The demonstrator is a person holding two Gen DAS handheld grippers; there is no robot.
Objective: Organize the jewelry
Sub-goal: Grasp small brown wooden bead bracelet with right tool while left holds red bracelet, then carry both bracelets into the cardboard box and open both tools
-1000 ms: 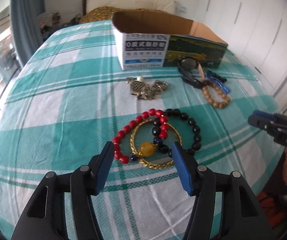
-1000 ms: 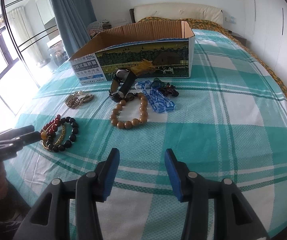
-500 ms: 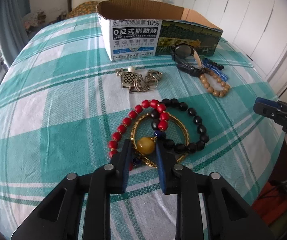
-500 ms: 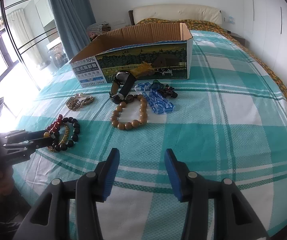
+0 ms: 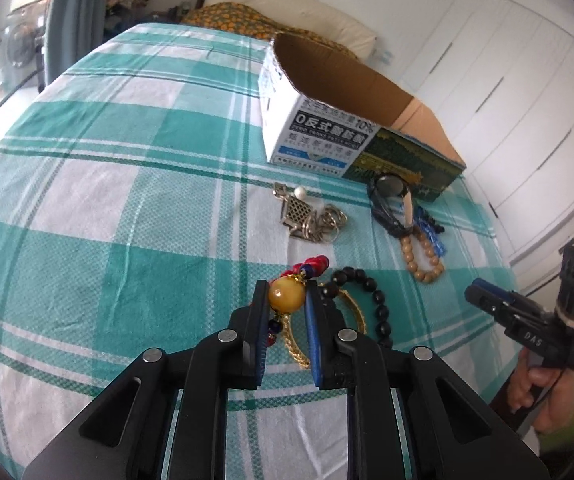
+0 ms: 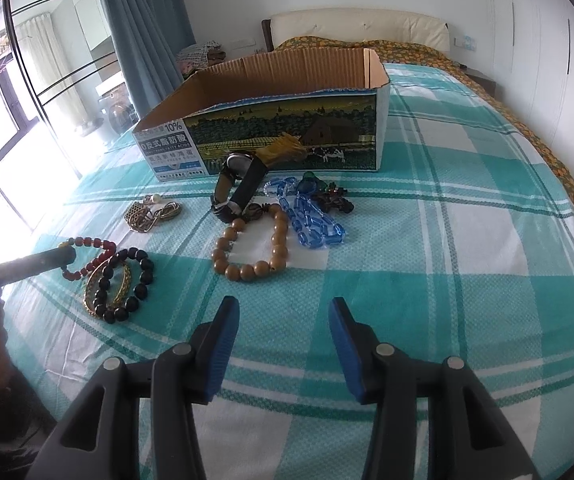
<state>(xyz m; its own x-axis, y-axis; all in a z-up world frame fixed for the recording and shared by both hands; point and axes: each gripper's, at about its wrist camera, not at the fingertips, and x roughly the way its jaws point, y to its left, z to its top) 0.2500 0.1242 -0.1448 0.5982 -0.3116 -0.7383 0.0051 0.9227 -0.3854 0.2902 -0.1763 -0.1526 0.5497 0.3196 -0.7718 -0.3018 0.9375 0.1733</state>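
**Left gripper clamped on the amber bead**

The left gripper (image 5: pixel 285 299) pinched the red bracelet's amber bead (image 5: pixel 285 298). The black bead bracelet (image 5: pixel 371 300) lay at its 3 o'clock on the bed (image 5: pixel 127 200). The cardboard box (image 5: pixel 339 136) stood at 12 o'clock. The right gripper (image 6: pixel 283 316) hung open, empty.

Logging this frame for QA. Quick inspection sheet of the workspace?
Surface: bed with teal checked cover, wrinkled.
Job's things: red bead bracelet with amber bead in the grip; black bead bracelet and gold bangle overlapping; wooden bead bracelet; blue bead strand; watch; metal chain pile; open cardboard box.
Clutter: nothing seen.
Grippers: left gripper shut on the amber bead; right gripper open, holding nothing.
Cables: nothing seen.
Surroundings: curtain, window, wardrobe doors.
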